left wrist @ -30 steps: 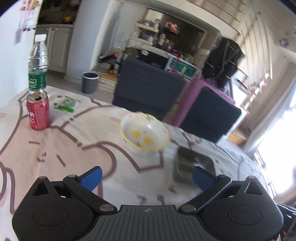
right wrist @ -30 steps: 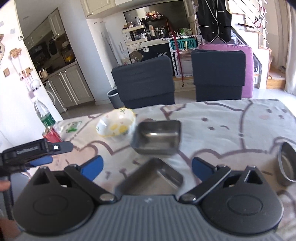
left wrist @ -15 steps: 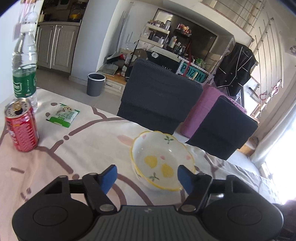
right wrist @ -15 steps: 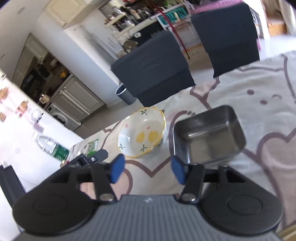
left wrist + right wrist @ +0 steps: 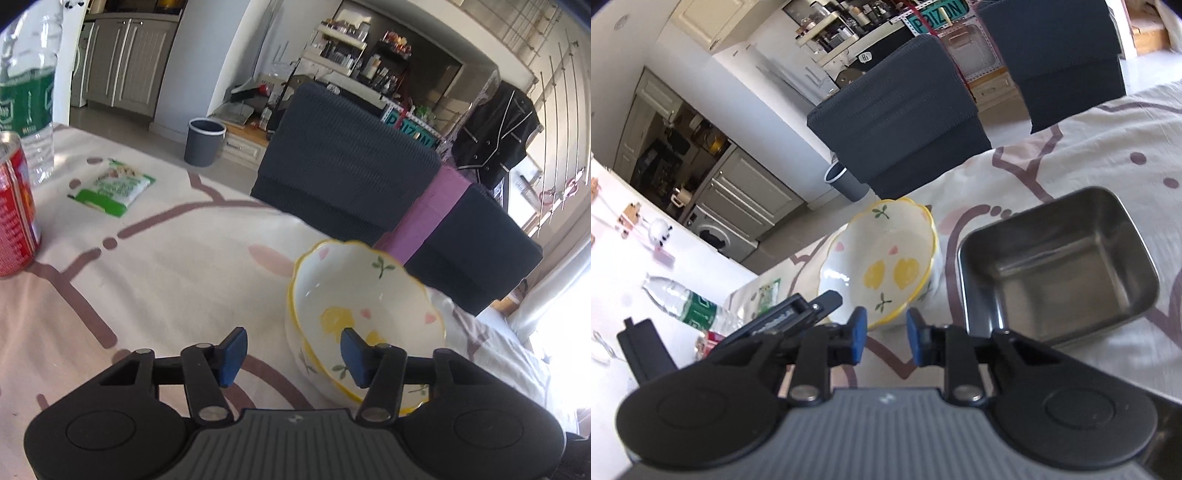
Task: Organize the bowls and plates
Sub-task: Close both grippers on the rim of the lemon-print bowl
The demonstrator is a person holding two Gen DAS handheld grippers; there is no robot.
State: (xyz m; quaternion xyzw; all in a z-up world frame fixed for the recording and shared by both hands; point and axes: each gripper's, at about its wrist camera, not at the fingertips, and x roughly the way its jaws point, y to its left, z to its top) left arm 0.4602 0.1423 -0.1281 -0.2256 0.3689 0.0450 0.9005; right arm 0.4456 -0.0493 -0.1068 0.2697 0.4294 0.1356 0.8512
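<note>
A white ceramic bowl with a yellow scalloped rim and lemon print (image 5: 364,306) sits on the tablecloth. My left gripper (image 5: 293,354) is open; its right finger reaches over the bowl's near rim into the bowl and its left finger stands outside. The bowl also shows in the right wrist view (image 5: 882,266). A square steel tray (image 5: 1058,267) sits just right of it. My right gripper (image 5: 884,338) is narrowly open and empty, just in front of the bowl's near rim. The left gripper's tip (image 5: 798,314) shows at the bowl's left.
A red soda can (image 5: 13,210), a water bottle (image 5: 26,96) and a green snack packet (image 5: 112,190) stand at the table's left. Two dark chairs (image 5: 347,166) and a purple seat (image 5: 424,221) line the far edge.
Both grippers have moved closer to the ceramic bowl and narrowed their fingers. The left gripper's right finger now reaches over the bowl's rim. The second steel tray has left the right view.
</note>
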